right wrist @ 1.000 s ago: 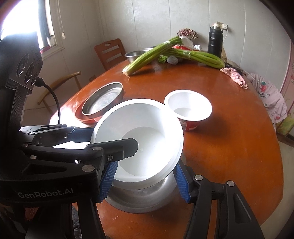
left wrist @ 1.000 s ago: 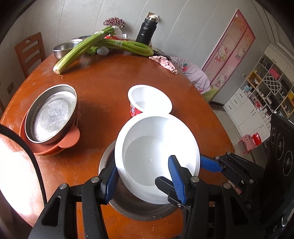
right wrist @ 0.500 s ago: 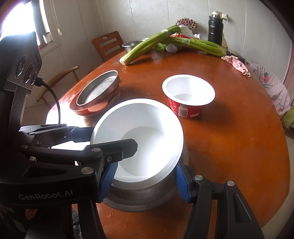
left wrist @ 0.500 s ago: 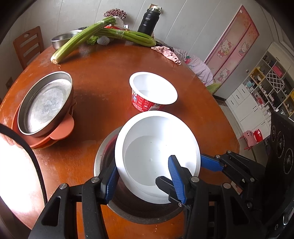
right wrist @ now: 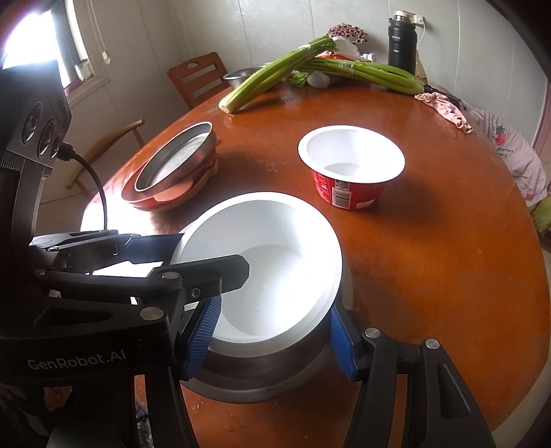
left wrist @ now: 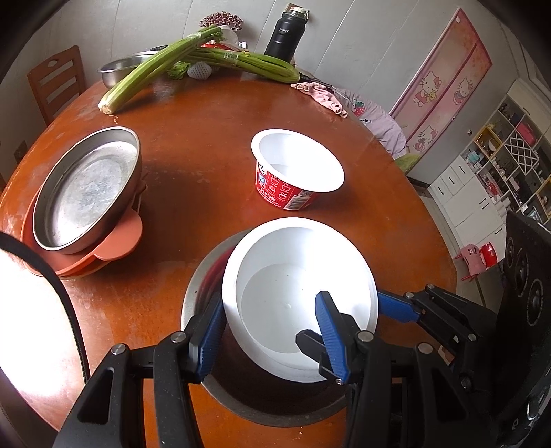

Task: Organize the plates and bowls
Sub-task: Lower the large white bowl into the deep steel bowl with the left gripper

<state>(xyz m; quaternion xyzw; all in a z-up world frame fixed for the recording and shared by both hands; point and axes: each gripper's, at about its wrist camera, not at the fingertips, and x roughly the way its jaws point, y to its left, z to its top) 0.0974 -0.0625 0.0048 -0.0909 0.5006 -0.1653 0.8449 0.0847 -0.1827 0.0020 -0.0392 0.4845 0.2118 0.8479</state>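
A white bowl sits tilted inside a wide steel bowl on the round wooden table. My left gripper is shut on the bowl's near wall, one pad outside and one inside. My right gripper is shut on the same bowl from the other side, its blue pads on both flanks. A red instant-noodle cup stands empty beyond it. To the left a steel pan rests on orange plates.
Celery stalks, a small steel bowl, a black flask and a pink cloth lie along the table's far edge. A wooden chair stands behind the table.
Both grippers have sunk a little with the white bowl toward the steel bowl, whose rim now shows more. The cup and pan sit farther up in the views.
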